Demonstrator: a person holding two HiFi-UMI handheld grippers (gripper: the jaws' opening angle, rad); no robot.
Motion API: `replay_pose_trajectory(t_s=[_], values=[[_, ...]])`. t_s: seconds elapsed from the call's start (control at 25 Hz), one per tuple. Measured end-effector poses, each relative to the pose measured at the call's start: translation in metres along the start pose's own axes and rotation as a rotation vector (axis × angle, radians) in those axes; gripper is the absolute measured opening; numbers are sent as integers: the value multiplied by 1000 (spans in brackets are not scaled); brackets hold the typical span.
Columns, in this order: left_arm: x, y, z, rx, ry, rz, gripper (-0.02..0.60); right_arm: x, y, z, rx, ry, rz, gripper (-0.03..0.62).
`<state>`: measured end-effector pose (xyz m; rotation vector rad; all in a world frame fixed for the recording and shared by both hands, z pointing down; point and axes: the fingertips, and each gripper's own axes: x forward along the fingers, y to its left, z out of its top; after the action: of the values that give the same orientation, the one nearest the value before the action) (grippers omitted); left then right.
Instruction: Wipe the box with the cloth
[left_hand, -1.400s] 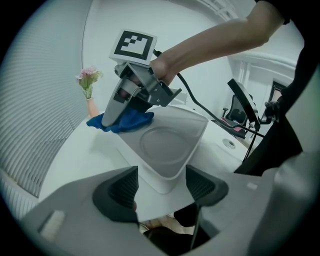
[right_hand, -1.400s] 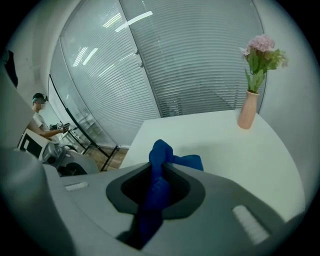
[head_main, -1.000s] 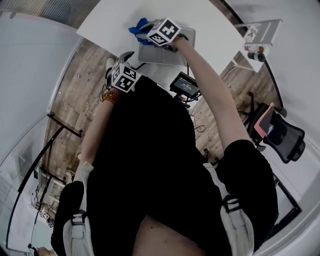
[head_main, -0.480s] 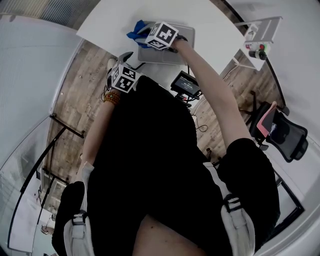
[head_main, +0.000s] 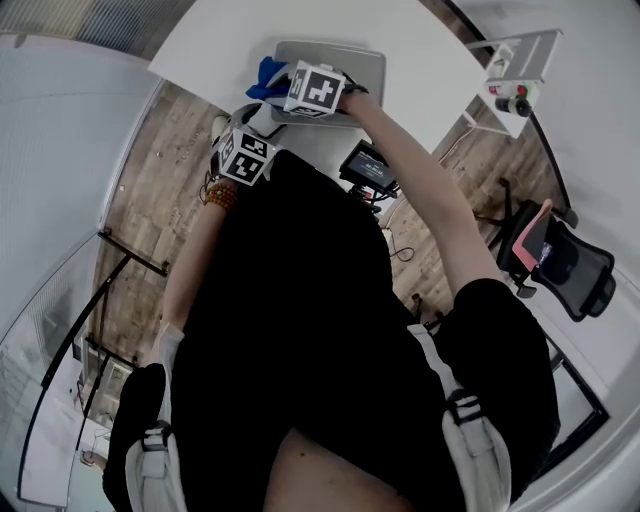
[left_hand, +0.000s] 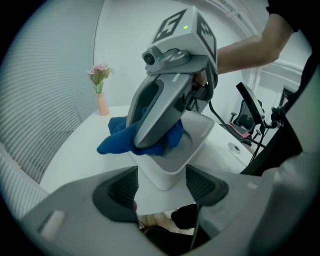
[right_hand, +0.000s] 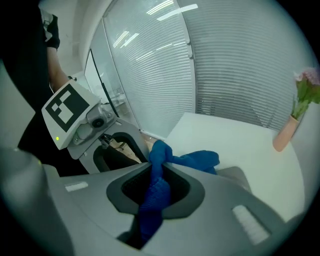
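Note:
A white open-topped box (head_main: 345, 62) stands near the front edge of the white table (head_main: 220, 40). My right gripper (head_main: 290, 88) is shut on a blue cloth (head_main: 264, 76) and holds it over the box's left rim. In the right gripper view the cloth (right_hand: 156, 192) fills the gap between the jaws and spills out ahead. In the left gripper view the cloth (left_hand: 120, 140) drapes over the box (left_hand: 197, 137) rim under the right gripper (left_hand: 147, 142). My left gripper (left_hand: 161, 186) has its pads against both sides of the box's near corner.
A pink vase with flowers (left_hand: 101, 102) stands at the table's far end, also in the right gripper view as the vase (right_hand: 286, 136). Below the table edge sits a small screen device (head_main: 370, 168). An office chair (head_main: 565, 270) and a stand with buttons (head_main: 515, 80) are at the right.
My right gripper has rolled and slid with the cloth along the box's left side toward its near edge. The left gripper has stayed put at the box's corner.

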<state>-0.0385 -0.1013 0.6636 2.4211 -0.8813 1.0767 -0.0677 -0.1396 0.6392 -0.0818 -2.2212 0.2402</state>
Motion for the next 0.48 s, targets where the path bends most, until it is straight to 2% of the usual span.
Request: replay_pose_trajectory(t_s=[0.12, 0.36, 0.48], values=[[0, 0, -1, -5, -5, 0, 314, 2, 9, -1, 52, -30, 25, 71], [-2, 4, -3, -31, -22, 25, 314, 10, 38, -3, 194, -25, 204, 71], [-2, 5, -6, -32, -11, 39, 313, 12, 53, -6, 198, 4, 260, 71]])
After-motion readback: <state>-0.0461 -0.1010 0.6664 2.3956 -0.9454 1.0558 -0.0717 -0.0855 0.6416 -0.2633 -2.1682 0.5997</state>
